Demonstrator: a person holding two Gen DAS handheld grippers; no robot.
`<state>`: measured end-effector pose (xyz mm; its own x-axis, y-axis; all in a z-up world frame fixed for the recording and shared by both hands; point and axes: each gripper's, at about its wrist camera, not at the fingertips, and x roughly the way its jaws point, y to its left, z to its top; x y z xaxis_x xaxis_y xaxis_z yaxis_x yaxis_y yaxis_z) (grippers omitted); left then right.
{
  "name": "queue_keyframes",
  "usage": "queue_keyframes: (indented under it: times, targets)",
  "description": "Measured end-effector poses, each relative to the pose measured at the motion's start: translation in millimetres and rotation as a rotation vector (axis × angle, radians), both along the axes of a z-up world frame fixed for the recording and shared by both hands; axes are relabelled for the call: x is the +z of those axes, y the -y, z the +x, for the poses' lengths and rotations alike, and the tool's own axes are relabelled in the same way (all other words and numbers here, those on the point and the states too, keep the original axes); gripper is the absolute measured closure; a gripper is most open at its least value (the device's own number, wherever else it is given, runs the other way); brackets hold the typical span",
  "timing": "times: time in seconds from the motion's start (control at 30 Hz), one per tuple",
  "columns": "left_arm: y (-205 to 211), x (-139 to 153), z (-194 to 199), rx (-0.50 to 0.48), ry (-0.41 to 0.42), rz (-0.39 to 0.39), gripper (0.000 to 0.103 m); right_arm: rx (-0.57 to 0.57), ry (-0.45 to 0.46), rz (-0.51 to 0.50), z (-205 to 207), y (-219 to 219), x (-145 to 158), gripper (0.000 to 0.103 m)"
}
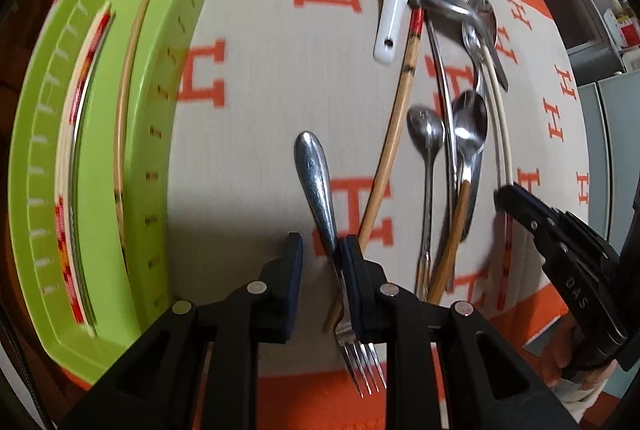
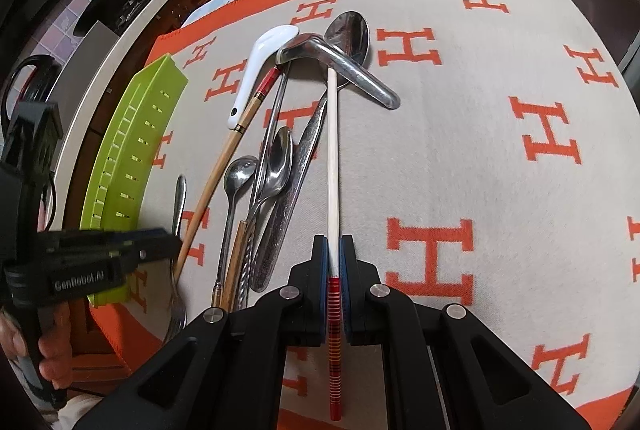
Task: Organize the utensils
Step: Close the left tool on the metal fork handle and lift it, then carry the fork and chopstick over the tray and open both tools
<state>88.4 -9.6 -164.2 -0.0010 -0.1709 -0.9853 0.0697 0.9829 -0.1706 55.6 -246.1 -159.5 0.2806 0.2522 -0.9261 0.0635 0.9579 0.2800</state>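
My left gripper [image 1: 322,246] points down at the cloth with its jaws a little apart. A steel fork [image 1: 314,170] lies between them against the right pad, and the left pad stands clear of it. My right gripper [image 2: 333,250] is shut on a white chopstick [image 2: 332,150] with a red striped end. That chopstick's far tip rests by the pile of spoons [image 2: 280,158]. The green tray [image 1: 176,70] at the left holds a bamboo chopstick [image 1: 128,90] and a white patterned one [image 1: 86,90]. The left wrist view shows the right gripper [image 1: 506,198] at the right.
On the orange-and-beige cloth [image 2: 480,110] lie a white ceramic spoon [image 1: 390,10], a long bamboo chopstick [image 1: 394,134], a bent metal ladle [image 2: 340,66] and several steel spoons. The tray [image 2: 132,150] sits at the table's left edge. A hand [image 2: 48,350] holds the left gripper [image 2: 172,242].
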Motion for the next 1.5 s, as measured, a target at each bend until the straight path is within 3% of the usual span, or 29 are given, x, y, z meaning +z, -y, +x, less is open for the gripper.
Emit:
queue_keyframes:
  times: [0.13,0.2,0.3,0.7,0.97,1.2,1.5]
  targets:
    - [-1,-3,-9,-0.01,-0.05,-0.025,0.086,-0.004,0.0,0.005,-1,1,0,0.098]
    - [-4,-5,-11,0.009,-0.071,-0.046,0.097,-0.008,0.002,0.012,-1,1,0,0.098]
    - [-14,-7,-16,0.063,-0.087,-0.12,0.1,-0.015,0.003,0.023,-3,4,0,0.098]
    - [-21,26,-43,0.033,0.038,-0.163,0.101,-0.033,0.012,-0.014,-11,4,5,0.098]
    - [-40,42,-49,0.041,0.069,-0.21,0.101,-0.004,0.068,0.037,-26,-8,37,0.098]
    - [-66,59,-56,0.068,0.102,-0.247,0.101,0.068,0.085,0.153,-28,-42,66,0.098]
    - [-109,108,-35,0.081,0.218,-0.195,0.1,0.161,0.07,0.225,6,-132,89,0.098]
